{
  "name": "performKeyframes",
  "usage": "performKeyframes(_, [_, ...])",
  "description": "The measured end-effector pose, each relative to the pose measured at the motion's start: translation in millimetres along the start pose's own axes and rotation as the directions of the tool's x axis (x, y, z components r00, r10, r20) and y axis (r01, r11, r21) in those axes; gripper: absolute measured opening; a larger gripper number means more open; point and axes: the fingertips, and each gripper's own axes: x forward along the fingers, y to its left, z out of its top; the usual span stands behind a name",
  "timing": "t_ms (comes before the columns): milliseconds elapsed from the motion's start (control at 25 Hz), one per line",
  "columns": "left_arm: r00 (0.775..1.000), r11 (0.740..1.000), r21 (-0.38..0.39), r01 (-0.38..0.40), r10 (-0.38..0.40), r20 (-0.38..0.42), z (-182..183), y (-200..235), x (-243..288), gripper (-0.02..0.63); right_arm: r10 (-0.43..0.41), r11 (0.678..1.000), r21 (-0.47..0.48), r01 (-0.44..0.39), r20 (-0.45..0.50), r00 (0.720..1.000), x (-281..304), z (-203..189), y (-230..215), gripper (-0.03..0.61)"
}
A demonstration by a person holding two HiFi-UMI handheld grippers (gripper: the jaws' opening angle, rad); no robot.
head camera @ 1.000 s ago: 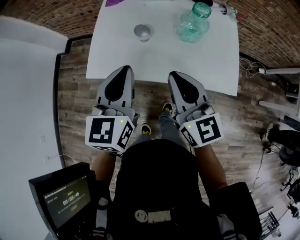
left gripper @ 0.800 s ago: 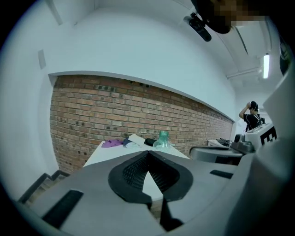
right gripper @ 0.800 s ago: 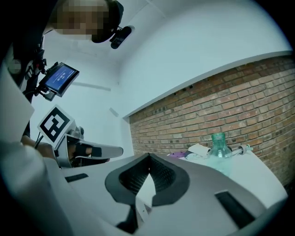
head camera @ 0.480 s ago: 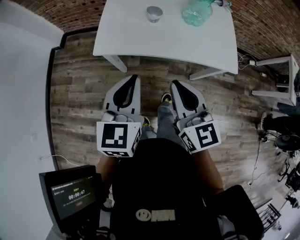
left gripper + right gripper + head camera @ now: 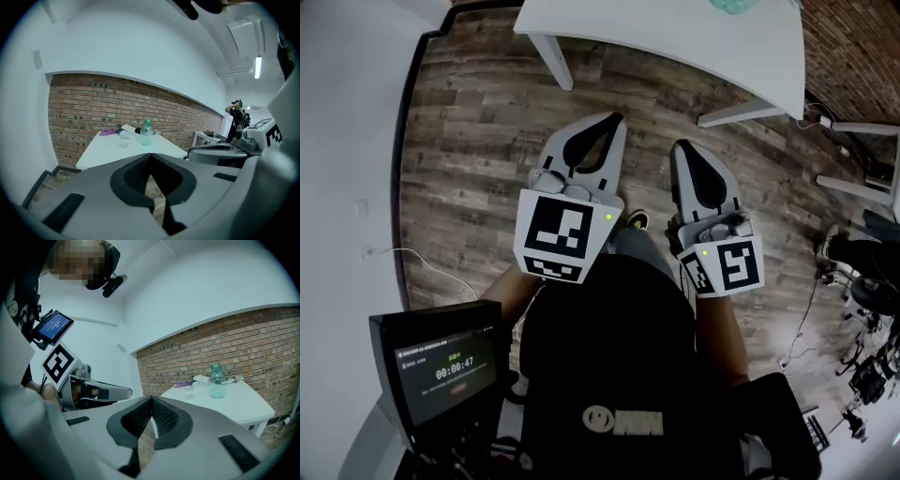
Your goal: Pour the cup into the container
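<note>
Left gripper (image 5: 616, 117), right gripper (image 5: 682, 145): pale grey moulded shells, each narrowing to a rounded tip, with a black teardrop inset on top. Jaws lined with black pads (image 5: 133, 176), grid-textured; black rectangular slots (image 5: 65, 211) let into the grey jaw faces. At the rear of each, silver knobs and a white cube (image 5: 558, 234) printed with black square markers; a small green light (image 5: 607, 216) near the cube's edge. Person wears a black top (image 5: 609, 337) with a white smiley print (image 5: 598, 418) and lettering, forearms bare, grey-blue trousers (image 5: 628, 242), dark shoes (image 5: 637, 220) with yellow-green accents. Black camera (image 5: 114, 285) on the head.
</note>
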Motion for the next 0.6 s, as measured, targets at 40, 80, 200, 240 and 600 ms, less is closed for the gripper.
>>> performKeyframes(40, [1.000,1.000,-0.002,0.000,0.000,-0.003,-3,-5,-4,0.003,0.000,1.000,-0.005,0.000,0.002,1.000,-9,-1,1,0.003])
performKeyframes(80, [1.000,1.000,-0.005,0.000,0.000,-0.006,-6,-11,-9,0.003,0.001,1.000,-0.013,-0.001,0.003,1.000,-18,-2,4,0.003])
performKeyframes(200, [1.000,1.000,-0.017,-0.005,0.005,-0.007,-13,-30,-27,0.003,0.007,1.000,-0.021,-0.007,0.006,1.000,-49,-7,16,0.003])
performKeyframes(240, [1.000,1.000,-0.016,-0.013,0.013,-0.006,-15,-39,-34,0.003,0.010,1.000,-0.015,-0.010,0.007,1.000,-61,-9,19,0.003])
performKeyframes(600, [0.996,0.996,0.024,-0.083,0.083,-0.020,-44,-131,-80,0.003,0.004,1.000,0.030,-0.005,0.027,1.000,-172,-44,19,0.003])
